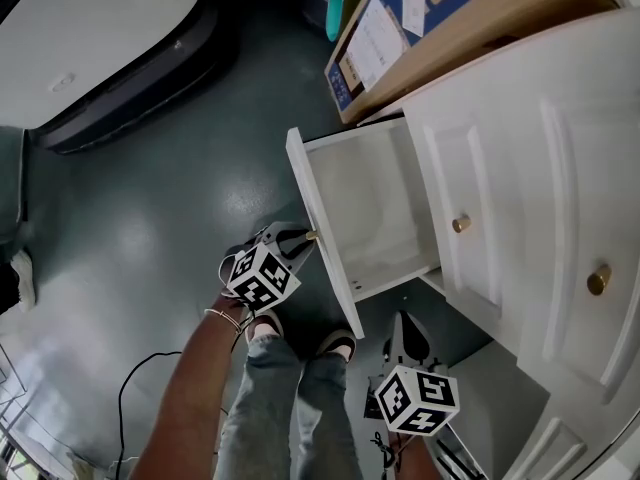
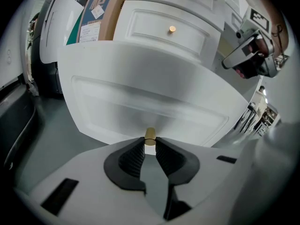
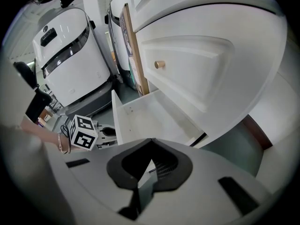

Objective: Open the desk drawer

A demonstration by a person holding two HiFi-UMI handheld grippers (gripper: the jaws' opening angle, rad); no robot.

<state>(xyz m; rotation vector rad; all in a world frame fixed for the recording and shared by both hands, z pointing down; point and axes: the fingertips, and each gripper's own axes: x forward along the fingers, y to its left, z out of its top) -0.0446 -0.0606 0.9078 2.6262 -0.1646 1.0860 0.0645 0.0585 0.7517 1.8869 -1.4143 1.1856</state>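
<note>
Two grippers work near the open drawer (image 1: 372, 203), which stands well out of the white counter (image 1: 560, 148). The left gripper (image 1: 303, 238) is at the drawer's front panel. Its jaws stand narrow, clamped on the small brass knob (image 1: 312, 235) at the panel's middle, and the knob's end shows between the tips of the ribbed pads (image 2: 133, 156). The right gripper (image 1: 402, 320) hangs near the drawer's other end, apart from the drawer, with its jaws together and their tips meeting. A cardboard box (image 1: 440, 28) lies on the floor beyond the drawer's far side, against the counter.
</note>
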